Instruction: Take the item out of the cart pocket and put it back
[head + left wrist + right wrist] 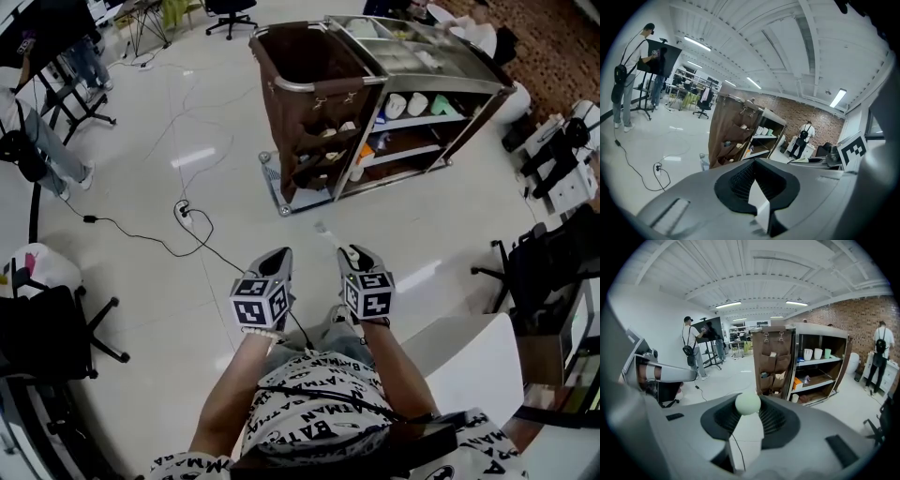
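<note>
My right gripper (351, 255) gripped the green ball (748, 404), evidently taken out; returning it to the far cart pocket (774, 363) remained. My left gripper (277, 259) was closed, empty.

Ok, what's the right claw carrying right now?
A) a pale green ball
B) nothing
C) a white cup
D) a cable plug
A: in the right gripper view the pale green ball sits pinched at the tips of the right claw, with the cart standing well ahead across the floor.

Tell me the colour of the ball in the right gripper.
Pale green ball; clearest in the right gripper view.
</note>
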Tool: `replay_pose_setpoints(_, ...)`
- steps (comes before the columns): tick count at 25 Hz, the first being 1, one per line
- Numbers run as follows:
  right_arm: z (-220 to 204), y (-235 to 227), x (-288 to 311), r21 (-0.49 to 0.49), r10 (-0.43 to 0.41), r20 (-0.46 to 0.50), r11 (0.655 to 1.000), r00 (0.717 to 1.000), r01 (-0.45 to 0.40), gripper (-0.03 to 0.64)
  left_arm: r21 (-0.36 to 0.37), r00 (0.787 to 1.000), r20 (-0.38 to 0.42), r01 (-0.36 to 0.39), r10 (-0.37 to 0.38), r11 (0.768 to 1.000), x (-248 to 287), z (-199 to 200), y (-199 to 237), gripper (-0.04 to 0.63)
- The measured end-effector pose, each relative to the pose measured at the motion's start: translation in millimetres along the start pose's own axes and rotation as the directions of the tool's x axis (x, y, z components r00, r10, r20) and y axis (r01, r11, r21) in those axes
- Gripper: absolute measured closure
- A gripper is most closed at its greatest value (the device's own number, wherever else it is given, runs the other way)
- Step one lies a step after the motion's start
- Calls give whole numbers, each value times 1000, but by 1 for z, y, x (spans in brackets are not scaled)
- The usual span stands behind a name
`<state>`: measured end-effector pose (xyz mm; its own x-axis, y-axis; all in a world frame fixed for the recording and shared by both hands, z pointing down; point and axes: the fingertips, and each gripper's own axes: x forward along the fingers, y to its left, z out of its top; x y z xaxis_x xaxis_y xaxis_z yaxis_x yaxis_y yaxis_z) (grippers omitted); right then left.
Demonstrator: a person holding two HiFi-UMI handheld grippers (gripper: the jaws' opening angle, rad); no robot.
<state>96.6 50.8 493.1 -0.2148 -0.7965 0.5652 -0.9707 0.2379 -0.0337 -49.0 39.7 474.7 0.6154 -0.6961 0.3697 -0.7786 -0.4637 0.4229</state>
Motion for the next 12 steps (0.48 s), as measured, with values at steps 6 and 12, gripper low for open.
replay_pose_setpoints(6,0,14,8,-9,-3,-4,1000,1000,3,491,-11,1000,-2,1,-1,1000,-7,-2,13,594)
replay_pose_setpoints(12,15,4,40,-9,-4,-1,1000,1000,4,492,-12,1000,-13,-6,6,1000,6,3,23,594)
